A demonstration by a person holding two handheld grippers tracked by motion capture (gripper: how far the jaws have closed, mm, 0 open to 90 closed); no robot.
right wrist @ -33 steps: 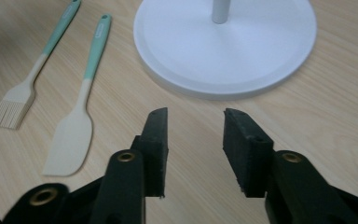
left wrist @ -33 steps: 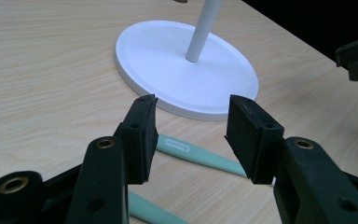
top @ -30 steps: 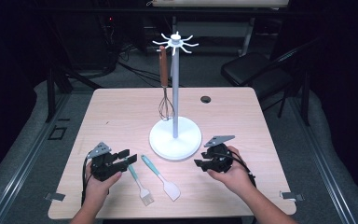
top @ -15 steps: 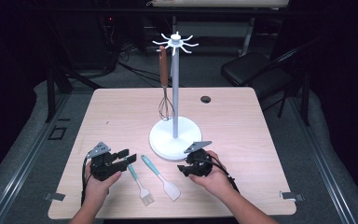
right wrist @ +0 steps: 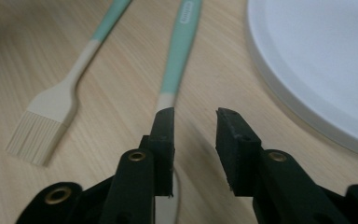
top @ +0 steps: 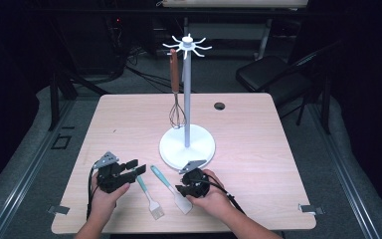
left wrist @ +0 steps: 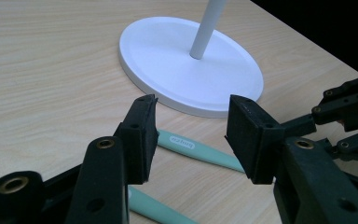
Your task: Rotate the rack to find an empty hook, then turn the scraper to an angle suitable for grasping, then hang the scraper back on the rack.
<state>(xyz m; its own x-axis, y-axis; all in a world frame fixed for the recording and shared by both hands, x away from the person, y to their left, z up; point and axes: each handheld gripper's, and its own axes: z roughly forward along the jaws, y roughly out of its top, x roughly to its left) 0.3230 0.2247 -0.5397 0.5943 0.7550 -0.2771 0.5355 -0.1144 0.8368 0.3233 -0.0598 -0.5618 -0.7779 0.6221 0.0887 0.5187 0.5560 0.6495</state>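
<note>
Two teal-handled utensils lie on the table in front of the stand: a pastry brush (top: 150, 198) (right wrist: 46, 116) and a spatula (top: 171, 188) (right wrist: 181, 46). My right gripper (top: 180, 188) (right wrist: 195, 114) is open and low over the spatula's pale blade end, its left jaw right above the neck; nothing is gripped. My left gripper (top: 135, 168) (left wrist: 191, 116) is open just left of the brush handle, and the spatula handle (left wrist: 200, 150) shows beyond its jaws. A whisk (top: 176, 112) with a brown handle hangs from the white stand (top: 186, 144).
The stand's round white base (left wrist: 191, 60) (right wrist: 317, 60) lies just beyond both grippers, with its pole (top: 187, 94) rising to a ring of hooks. A small black disc (top: 219, 105) sits at the table's far side. A dark chair (top: 273, 74) stands behind the table.
My right gripper has moved left from beside the stand's base to the spatula's blade end. The left gripper and both utensils have stayed put.
</note>
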